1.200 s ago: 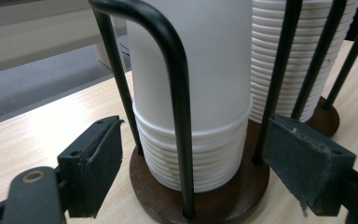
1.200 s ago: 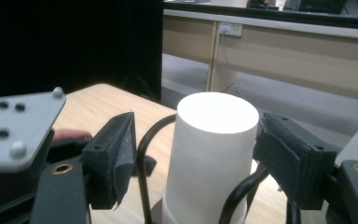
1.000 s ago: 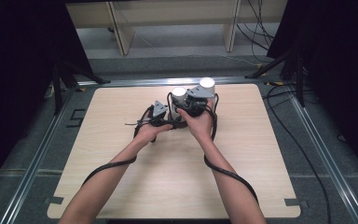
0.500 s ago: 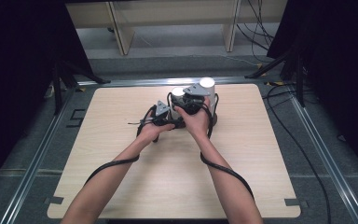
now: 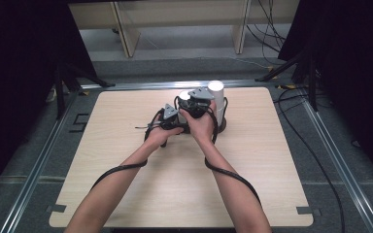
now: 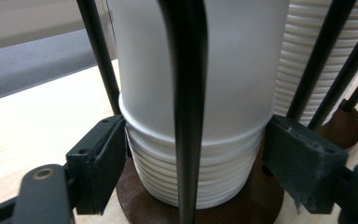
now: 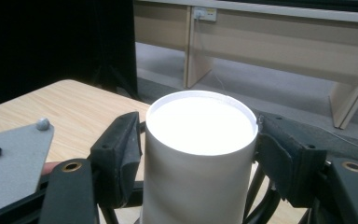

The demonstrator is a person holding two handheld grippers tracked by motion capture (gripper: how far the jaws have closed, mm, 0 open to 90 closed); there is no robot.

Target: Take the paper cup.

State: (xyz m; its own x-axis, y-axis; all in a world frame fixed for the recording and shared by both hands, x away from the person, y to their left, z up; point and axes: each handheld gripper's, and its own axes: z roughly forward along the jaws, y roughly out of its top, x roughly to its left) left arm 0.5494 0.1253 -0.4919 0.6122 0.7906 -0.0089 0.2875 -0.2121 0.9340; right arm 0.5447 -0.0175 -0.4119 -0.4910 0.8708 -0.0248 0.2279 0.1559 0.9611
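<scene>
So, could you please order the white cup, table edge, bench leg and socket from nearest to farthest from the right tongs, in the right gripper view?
1. white cup, between the right tongs, which have just been closing on it.
2. table edge, behind it, to the left.
3. bench leg and socket, far back at the top; too close to call between them.

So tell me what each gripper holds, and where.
Right gripper clamps the top cup just under its upturned base. Left gripper pinches the stacked cup rims near the holder's base.
</scene>
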